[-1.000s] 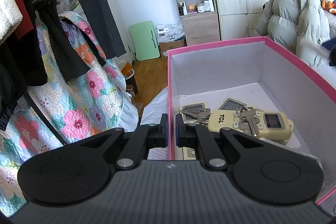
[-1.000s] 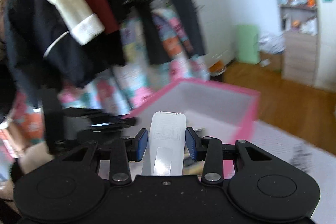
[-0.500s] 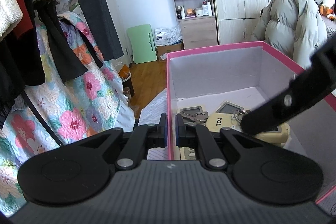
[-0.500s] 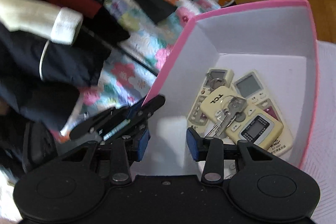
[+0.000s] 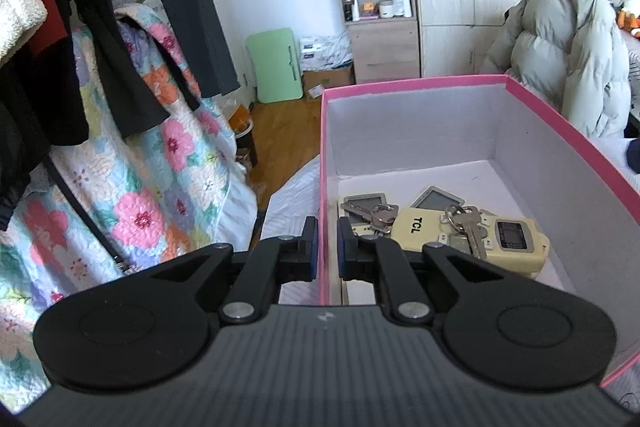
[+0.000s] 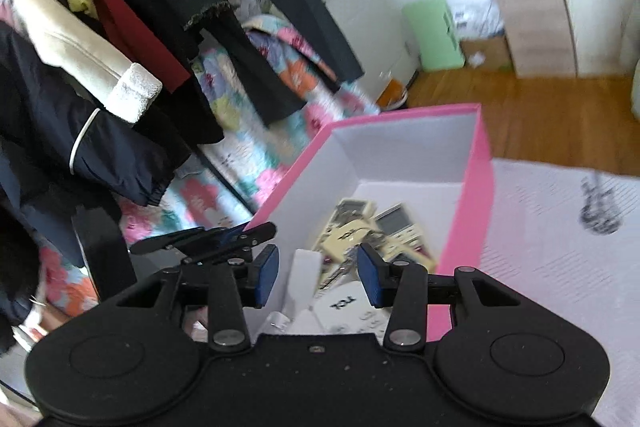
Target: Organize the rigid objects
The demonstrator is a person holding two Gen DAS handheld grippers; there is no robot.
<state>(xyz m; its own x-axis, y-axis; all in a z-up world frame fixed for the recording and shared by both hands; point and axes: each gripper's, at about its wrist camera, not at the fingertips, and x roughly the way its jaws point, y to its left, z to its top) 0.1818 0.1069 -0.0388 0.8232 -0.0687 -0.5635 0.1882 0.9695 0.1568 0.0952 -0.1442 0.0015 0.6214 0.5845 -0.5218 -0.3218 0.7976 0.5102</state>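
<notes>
Remotes point(image 5: 472, 231) and keys point(image 5: 464, 223) were found clustered at the near end of the pink box point(image 5: 416, 81), its far floor bare, while its left wall was pinched by the left gripper point(image 5: 328, 247) and the right gripper point(image 6: 318, 273), just widened, was held empty above.

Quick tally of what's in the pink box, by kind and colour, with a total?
Cream remotes: 3
White remotes: 2, both at the near end, partly hidden
Key bunches: 2, lying on the cream remotes
Total in the pink box: 7
</notes>
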